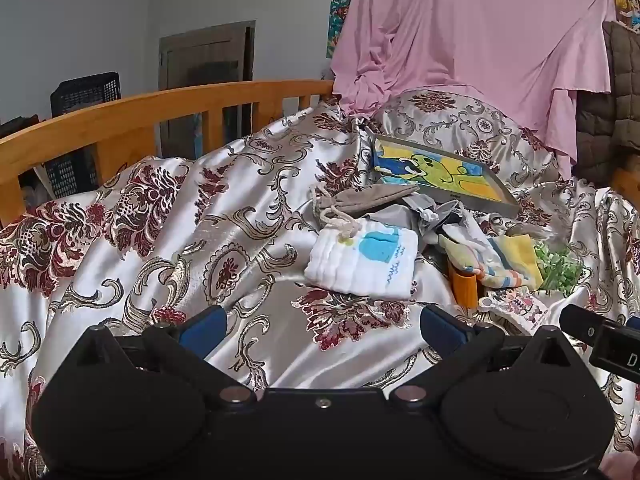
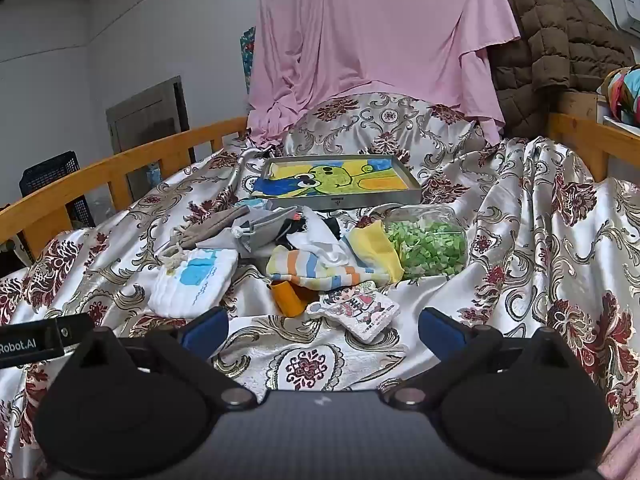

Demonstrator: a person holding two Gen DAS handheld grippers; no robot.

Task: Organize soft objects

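Note:
A heap of soft things lies on the satin bedspread (image 1: pixel 168 240): a white folded cloth with a blue whale (image 1: pixel 362 258) (image 2: pixel 194 278), a grey drawstring pouch (image 1: pixel 368 198) (image 2: pixel 212 226), a striped pastel cloth (image 2: pixel 320 270) (image 1: pixel 500 260), a yellow cloth (image 2: pixel 374 246) and a small cartoon-print pouch (image 2: pixel 360 308) (image 1: pixel 516 304). My left gripper (image 1: pixel 322 326) stands open just short of the whale cloth, nothing between its blue pads. My right gripper (image 2: pixel 322 326) is open too, just short of the cartoon pouch.
A metal tray with a frog drawing (image 2: pixel 340 178) (image 1: pixel 440 170) lies behind the heap. A clear bag of green pieces (image 2: pixel 430 246) and an orange cup (image 2: pixel 288 298) sit among the cloths. Wooden bed rail (image 1: pixel 160 116) on the left, pink sheet (image 2: pixel 372 48) and brown quilt (image 2: pixel 560 40) behind.

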